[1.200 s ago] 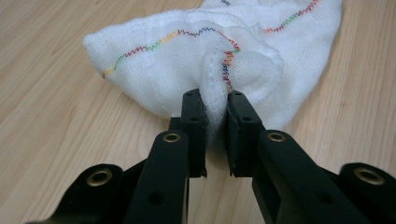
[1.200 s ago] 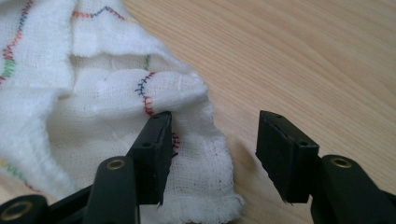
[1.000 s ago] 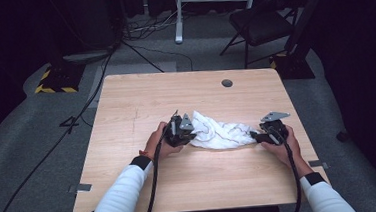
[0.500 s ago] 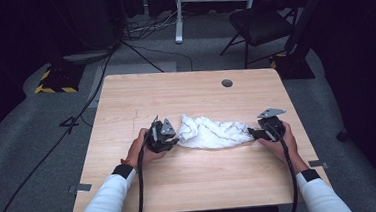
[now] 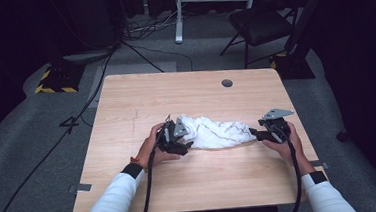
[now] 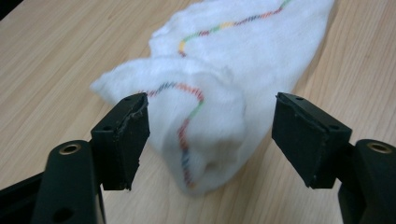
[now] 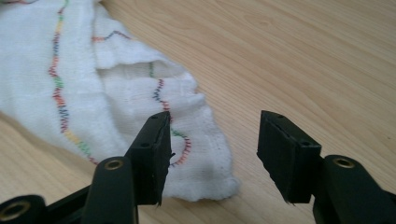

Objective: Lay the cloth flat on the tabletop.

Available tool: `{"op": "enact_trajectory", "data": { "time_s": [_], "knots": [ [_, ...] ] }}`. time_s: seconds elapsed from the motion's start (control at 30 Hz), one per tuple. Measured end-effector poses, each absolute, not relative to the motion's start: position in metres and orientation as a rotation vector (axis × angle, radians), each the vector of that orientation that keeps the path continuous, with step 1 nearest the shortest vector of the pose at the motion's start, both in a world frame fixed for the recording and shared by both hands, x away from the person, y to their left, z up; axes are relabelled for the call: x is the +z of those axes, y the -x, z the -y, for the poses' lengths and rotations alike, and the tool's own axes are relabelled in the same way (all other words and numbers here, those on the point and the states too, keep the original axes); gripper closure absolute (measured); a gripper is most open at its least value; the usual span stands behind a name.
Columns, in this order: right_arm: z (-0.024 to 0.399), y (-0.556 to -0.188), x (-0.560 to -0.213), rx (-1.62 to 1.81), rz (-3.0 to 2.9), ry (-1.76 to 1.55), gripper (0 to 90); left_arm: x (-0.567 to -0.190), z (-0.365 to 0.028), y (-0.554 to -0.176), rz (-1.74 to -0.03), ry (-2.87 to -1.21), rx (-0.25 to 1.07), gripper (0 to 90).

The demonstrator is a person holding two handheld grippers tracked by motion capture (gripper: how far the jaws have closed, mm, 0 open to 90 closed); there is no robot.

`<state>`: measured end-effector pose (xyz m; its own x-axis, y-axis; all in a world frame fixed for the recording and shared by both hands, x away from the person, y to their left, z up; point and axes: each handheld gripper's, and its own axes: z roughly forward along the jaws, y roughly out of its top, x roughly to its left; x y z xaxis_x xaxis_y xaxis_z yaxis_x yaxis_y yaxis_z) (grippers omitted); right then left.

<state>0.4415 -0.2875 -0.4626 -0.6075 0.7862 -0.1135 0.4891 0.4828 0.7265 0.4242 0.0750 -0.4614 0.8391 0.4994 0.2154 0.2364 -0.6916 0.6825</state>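
A crumpled white cloth (image 5: 213, 132) with wavy rainbow stitching lies on the wooden table (image 5: 175, 92) between my two grippers. My left gripper (image 5: 187, 136) sits at its left end. In the left gripper view the cloth (image 6: 219, 70) bunches between the jaws, which have just been opening and now stand wide, so the left gripper (image 6: 210, 140) is open. My right gripper (image 5: 252, 133) is at the cloth's right end. In the right gripper view a cloth corner (image 7: 70, 84) lies by one jaw, and the right gripper (image 7: 212, 154) is open and grips nothing.
A round cable hole (image 5: 227, 83) sits near the table's far edge. Beyond the table stand a dark chair (image 5: 260, 25) and a yellow-black striped block (image 5: 54, 80). Cables (image 5: 53, 145) run over the grey floor at the left.
The left gripper, shut on the cloth's left end, drew it leftward and then let go, jaws now wide. The cloth lies longer across the table. The right gripper has barely moved.
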Motion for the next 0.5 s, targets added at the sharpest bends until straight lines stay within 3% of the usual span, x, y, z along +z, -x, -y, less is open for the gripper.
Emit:
{"op": "enact_trajectory", "data": {
  "time_s": [0.07,0.13,0.17,0.23,0.27,0.3,0.4,0.5],
  "knots": [
    [0.284,-0.440,-0.463,0.919,-2.312,-1.043,45.5,-0.462,-0.066,-0.431,-0.535,-2.357,0.483,28.1],
    [0.281,-0.439,-0.464,0.918,-2.336,-1.036,46.2,-0.463,-0.061,-0.436,-0.536,-2.354,0.481,36.5],
    [0.279,-0.439,-0.467,0.891,-2.357,-1.028,47.1,-0.464,-0.060,-0.440,-0.538,-2.377,0.491,50.9],
    [0.279,-0.440,-0.467,0.882,-2.363,-1.027,47.4,-0.466,-0.062,-0.444,-0.543,-2.399,0.490,55.2],
    [0.279,-0.441,-0.469,0.873,-2.364,-1.037,47.9,-0.467,-0.064,-0.445,-0.551,-2.406,0.506,69.0],
    [0.280,-0.441,-0.469,0.870,-2.365,-1.042,48.2,-0.467,-0.066,-0.446,-0.563,-2.414,0.518,72.9],
    [0.283,-0.444,-0.474,0.836,-2.373,-1.073,48.7,-0.466,-0.081,-0.449,-0.593,-2.397,0.515,81.2],
    [0.286,-0.449,-0.481,0.769,-2.375,-1.112,49.3,-0.464,-0.096,-0.453,-0.630,-2.393,0.514,83.4]
  ]
}}
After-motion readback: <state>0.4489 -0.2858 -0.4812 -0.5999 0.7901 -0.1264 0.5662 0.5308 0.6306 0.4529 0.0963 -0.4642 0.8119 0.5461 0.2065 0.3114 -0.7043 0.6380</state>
